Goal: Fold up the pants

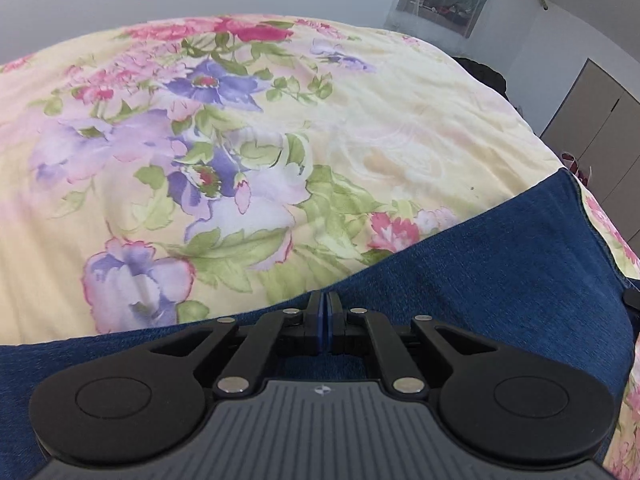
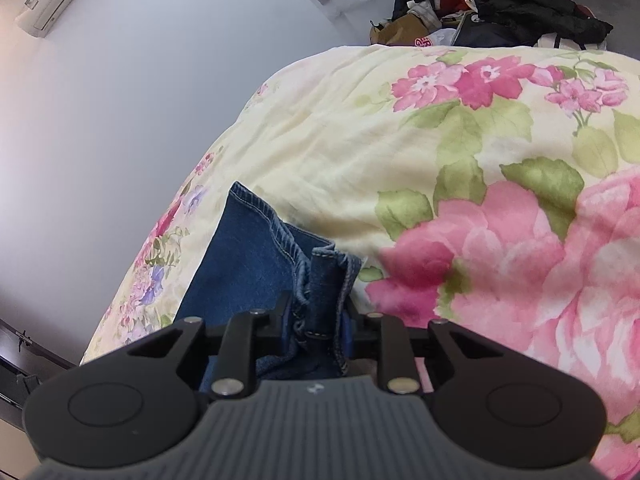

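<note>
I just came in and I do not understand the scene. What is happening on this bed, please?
A person is folding blue jeans on a bed with a floral cover, using two hand-held tongs. The right tongs grip a bunched part of the jeans with a belt loop. The left tongs are shut over the flat denim; whether they pinch cloth is unclear.

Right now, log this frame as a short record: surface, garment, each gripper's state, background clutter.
surface: floral bedspread
garment: blue denim pants lying on the bedspread
left gripper: jaws shut above the denim; whether fabric is pinched cannot be told
right gripper: shut on a bunched stitched edge of the pants
background: pile of dark clothes beyond the bed
</note>
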Demonstrator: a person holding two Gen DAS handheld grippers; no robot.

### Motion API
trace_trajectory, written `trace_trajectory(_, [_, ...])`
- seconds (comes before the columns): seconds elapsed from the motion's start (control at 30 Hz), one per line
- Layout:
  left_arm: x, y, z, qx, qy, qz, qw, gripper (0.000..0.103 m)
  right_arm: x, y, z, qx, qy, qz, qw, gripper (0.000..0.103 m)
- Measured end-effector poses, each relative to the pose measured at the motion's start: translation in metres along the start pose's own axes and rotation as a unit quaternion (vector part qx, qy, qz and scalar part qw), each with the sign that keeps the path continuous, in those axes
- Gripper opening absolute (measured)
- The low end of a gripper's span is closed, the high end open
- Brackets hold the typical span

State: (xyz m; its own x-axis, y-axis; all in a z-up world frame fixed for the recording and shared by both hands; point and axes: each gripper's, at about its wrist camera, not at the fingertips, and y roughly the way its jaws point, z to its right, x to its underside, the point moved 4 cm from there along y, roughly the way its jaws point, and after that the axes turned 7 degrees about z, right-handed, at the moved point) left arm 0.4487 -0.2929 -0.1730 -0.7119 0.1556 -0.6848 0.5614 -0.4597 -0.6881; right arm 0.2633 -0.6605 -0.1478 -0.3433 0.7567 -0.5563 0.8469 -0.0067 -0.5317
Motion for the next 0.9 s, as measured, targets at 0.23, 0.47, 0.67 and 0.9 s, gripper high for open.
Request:
trace_trajectory(0.23, [-0.001,-0.034,0.018,0.0,0.014,0.01,0.9999,0.009,0.0,-0.007,-0.005,0.012,0.0,-0.002,1.0,0.019])
trace_trajectory(0.47, [0.043,-0.086,0.077,0.057,0.068,0.003,0.996,0.009,-0.011,-0.032,-0.041,-0.013,-0.03,0.027,0.999,0.017])
trace_trajectory(0.67, [0.092,-0.087,0.096,0.065,0.067,-0.036,0.9949,0.009,-0.014,-0.049,-0.071,-0.032,-0.051,0.037,0.997,0.017])
trace_trajectory(0.9, [0.099,-0.121,0.085,0.085,0.05,-0.047,0.9941,0.009,-0.007,-0.075,-0.117,-0.054,-0.105,0.056,0.991,0.017])
